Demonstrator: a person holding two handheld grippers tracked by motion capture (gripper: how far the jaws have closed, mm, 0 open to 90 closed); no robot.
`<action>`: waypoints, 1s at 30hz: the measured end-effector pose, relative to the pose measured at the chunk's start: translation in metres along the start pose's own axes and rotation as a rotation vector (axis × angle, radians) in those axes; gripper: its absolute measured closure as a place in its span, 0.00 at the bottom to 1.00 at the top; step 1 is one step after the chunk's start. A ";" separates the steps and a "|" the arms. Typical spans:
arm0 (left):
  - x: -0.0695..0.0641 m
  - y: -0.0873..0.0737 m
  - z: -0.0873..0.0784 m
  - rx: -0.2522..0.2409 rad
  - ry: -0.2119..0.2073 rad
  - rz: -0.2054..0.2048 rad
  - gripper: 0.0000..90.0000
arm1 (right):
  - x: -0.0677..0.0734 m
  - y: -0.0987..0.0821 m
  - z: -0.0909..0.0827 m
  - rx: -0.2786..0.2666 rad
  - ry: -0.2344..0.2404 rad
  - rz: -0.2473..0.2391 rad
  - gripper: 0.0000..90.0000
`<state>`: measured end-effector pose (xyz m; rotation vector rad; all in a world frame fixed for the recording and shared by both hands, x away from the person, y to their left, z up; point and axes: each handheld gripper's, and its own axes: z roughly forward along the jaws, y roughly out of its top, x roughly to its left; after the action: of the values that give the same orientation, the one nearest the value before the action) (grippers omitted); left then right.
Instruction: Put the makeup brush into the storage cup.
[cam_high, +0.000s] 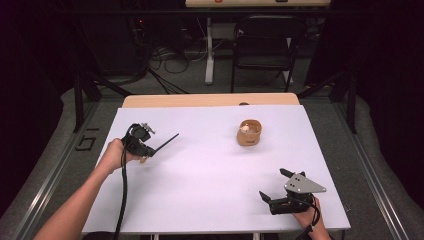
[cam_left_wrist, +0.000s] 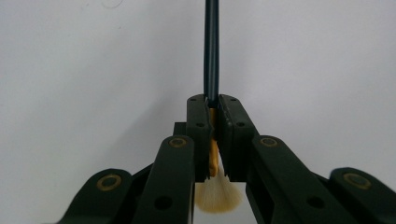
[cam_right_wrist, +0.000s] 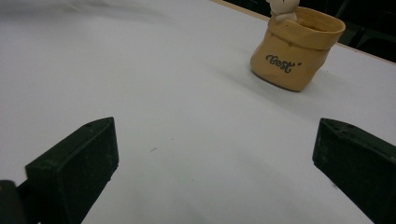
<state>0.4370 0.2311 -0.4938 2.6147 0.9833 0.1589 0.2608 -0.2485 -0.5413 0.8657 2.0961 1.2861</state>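
A brush (cam_left_wrist: 211, 51) with a thin dark handle and a fan of pale tan bristles is clamped in the left gripper (cam_high: 150, 151), whose jaws are pressed together on the orange neck just above the bristles. In the left gripper view the handle runs straight out ahead of the jaws along the gripper's own line, while the bristle tuft sits behind the pads, back toward the hand. From the high view that long axis slants up and away from the left hand, with the handle tip aimed roughly toward a small tan sack-shaped pot (cam_high: 249, 133) that stands well ahead of the gripper, far across the white table (cam_high: 210, 185). The pot carries a dark script word on its side, and something small and pale sits at its rim. The right gripper (cam_high: 274, 186) lies low on the table near the person's edge, its jaws spread wide apart with nothing between them; the pot stands ahead of it and to one side. By my judgement the right gripper is somewhat closer to the pot, but the left one holds the brush.
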 end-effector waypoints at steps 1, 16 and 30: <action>-0.002 0.001 -0.001 -0.004 -0.002 0.010 0.93 | -0.001 0.000 0.000 -0.001 -0.003 0.003 0.00; -0.040 0.015 -0.007 -0.007 -0.044 0.143 0.93 | -0.008 -0.002 0.005 0.031 0.032 0.084 0.00; -0.065 0.024 -0.004 0.001 -0.089 0.233 0.93 | -0.006 0.008 0.013 0.050 0.094 0.049 0.00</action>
<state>0.4024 0.1728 -0.4801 2.7057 0.6488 0.0975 0.2763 -0.2425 -0.5386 0.8992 2.2010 1.3278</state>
